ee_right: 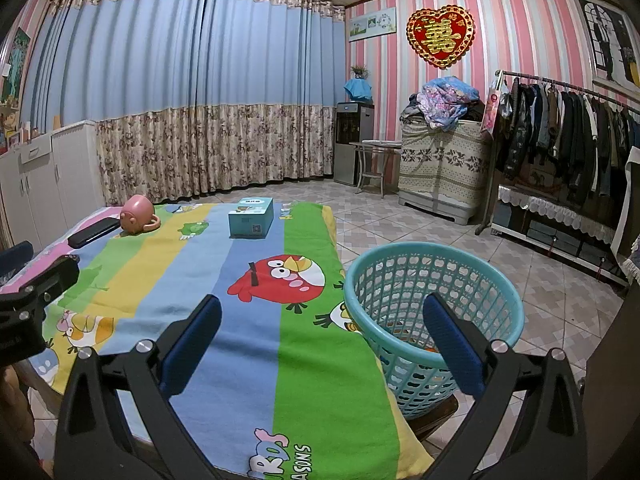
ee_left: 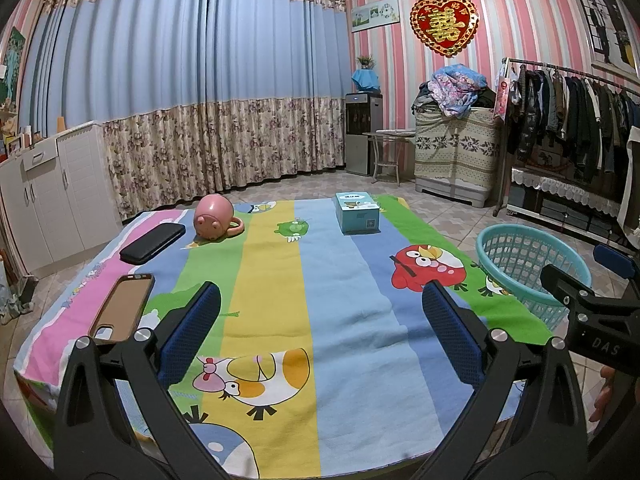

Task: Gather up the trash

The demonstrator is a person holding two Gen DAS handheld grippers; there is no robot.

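Now we hold both tongs wide open and empty above the near edge of the tabletop point(ee_left: 352, 320), which is covered with a striped cartoon cloth. We see no loose paper or wrapper on it. The things there are a brown phone case point(ee_left: 122, 308) near left, a black case point(ee_left: 154, 243) and a tipped pink cup point(ee_left: 214, 222) at far left, and a small blue box point(ee_left: 357, 213) at the far middle. Whether one of them counts as trash, we cannot tell. The blue basket point(ee_right: 434, 304) stands just beside the right edge, off the tabletop, with something orange in its bottom. The left tongs point(ee_left: 320, 332) are nearer to the phone case, whose long axis runs near to far. The right tongs point(ee_right: 320, 336) are nearer to the basket, partly over its rim. We judge the middle of the cloth gives free room for reaching to the far side.
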